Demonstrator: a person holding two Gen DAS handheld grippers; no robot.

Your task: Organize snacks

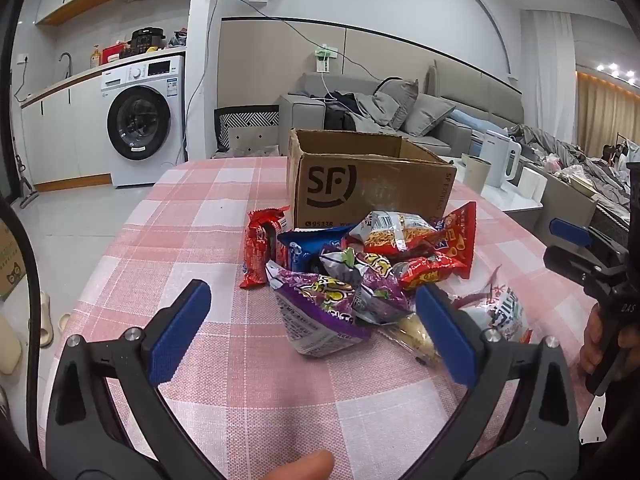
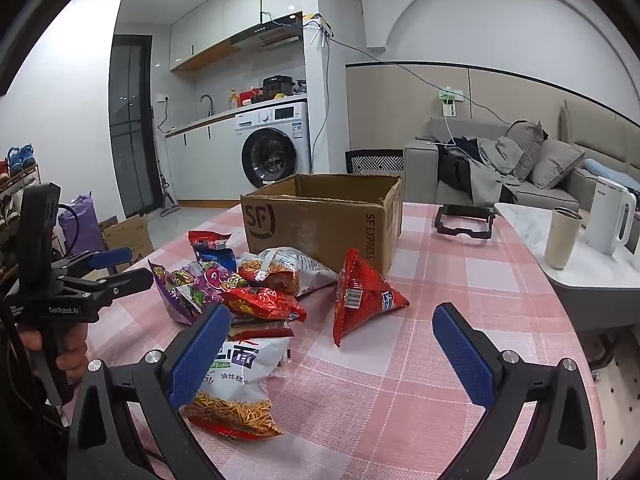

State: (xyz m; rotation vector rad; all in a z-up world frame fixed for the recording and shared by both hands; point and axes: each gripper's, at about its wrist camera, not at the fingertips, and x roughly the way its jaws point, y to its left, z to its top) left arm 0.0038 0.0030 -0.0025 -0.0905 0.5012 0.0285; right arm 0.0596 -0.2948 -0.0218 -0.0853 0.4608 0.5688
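Note:
A pile of snack bags lies on the pink checked tablecloth (image 1: 192,240) in front of an open brown SF cardboard box (image 1: 360,184), which also shows in the right wrist view (image 2: 320,220). My left gripper (image 1: 312,320) is open and empty, just short of a purple bag (image 1: 320,308) at the pile's near edge. My right gripper (image 2: 332,344) is open and empty, above the cloth near a red triangular bag (image 2: 360,296) and a white noodle bag (image 2: 236,384). The left gripper also shows in the right wrist view (image 2: 116,268).
A black frame (image 2: 464,220) lies on the cloth right of the box. A side table (image 2: 536,224) holds a beige cup (image 2: 562,238) and a white kettle (image 2: 610,216). A grey sofa and a washing machine (image 1: 144,120) stand behind.

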